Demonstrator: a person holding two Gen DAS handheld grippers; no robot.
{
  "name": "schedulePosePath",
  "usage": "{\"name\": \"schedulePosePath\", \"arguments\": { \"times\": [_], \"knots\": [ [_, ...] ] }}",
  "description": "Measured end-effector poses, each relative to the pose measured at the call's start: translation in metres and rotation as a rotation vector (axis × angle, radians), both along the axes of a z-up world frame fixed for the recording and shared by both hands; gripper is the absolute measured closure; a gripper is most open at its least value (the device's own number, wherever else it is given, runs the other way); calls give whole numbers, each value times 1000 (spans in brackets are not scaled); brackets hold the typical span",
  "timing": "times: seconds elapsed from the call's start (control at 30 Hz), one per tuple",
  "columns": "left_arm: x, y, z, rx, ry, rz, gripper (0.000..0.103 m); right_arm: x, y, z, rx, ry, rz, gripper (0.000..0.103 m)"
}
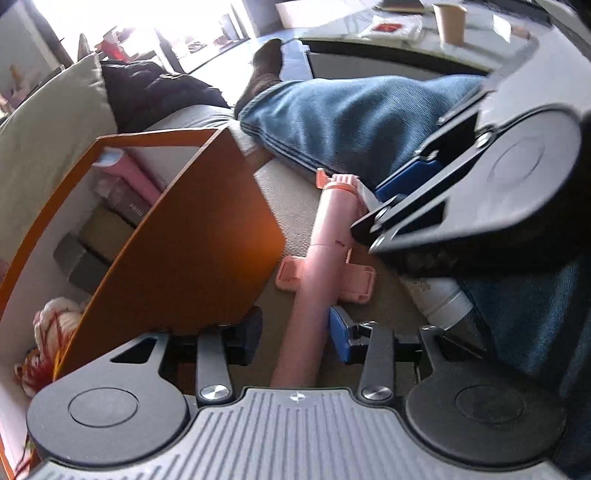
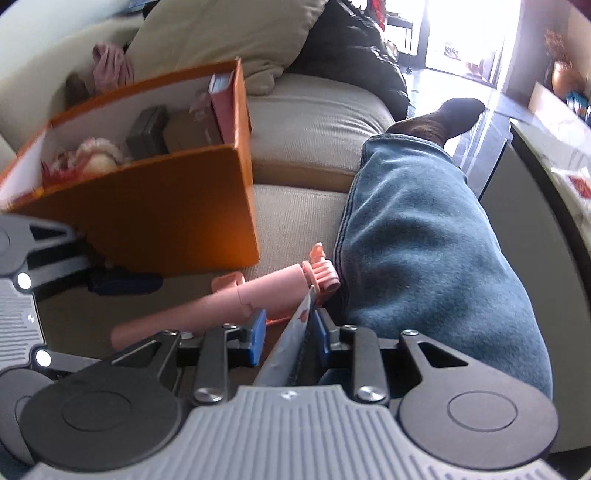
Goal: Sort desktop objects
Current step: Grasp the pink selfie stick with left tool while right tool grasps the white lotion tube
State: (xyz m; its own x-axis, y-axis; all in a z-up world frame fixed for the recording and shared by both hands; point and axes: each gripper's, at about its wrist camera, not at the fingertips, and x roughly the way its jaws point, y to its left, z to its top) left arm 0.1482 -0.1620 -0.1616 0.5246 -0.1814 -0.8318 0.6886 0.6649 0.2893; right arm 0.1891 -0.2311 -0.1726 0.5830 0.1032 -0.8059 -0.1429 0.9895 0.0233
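A pink selfie stick lies on the beige sofa cushion, also in the right wrist view. My left gripper is open, its blue pads on either side of the stick's handle. My right gripper is open around a flat silvery tube, beside the stick's head. In the left wrist view the right gripper reaches in from the right, with the white tube under it. An orange box stands left of the stick, also in the right wrist view.
The box holds a pink box, dark and brown boxes and a plush toy. The person's jeans leg lies right of the stick. Cushions sit behind. A table with a paper cup stands beyond.
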Motion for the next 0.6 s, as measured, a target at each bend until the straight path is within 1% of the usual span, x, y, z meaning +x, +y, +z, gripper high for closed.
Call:
{"name": "schedulePosePath", "arguments": {
  "times": [0.03,0.1,0.13,0.2,0.23,0.27,0.3,0.47,0.6],
  "knots": [
    [0,-2,-2,8,3,-4,56,2,4,-2,-26,8,9,73],
    [2,-4,-8,20,9,-3,56,5,10,-7,-69,26,31,81],
    [2,-5,-11,23,12,0,56,6,11,-9,-75,28,35,82],
    [4,-5,-17,25,24,4,56,6,10,-8,-63,26,37,85],
    [5,-6,-18,22,32,6,59,5,8,-7,-52,24,34,85],
    [6,-6,-20,15,44,8,67,4,7,-6,-39,24,32,86],
    [7,-5,-20,3,56,12,70,2,6,-4,-28,23,28,86],
    [0,7,-16,-49,61,38,72,-10,3,8,4,5,38,87],
    [-16,18,-2,-83,49,45,72,-19,1,20,28,-9,63,88]
  ]
}}
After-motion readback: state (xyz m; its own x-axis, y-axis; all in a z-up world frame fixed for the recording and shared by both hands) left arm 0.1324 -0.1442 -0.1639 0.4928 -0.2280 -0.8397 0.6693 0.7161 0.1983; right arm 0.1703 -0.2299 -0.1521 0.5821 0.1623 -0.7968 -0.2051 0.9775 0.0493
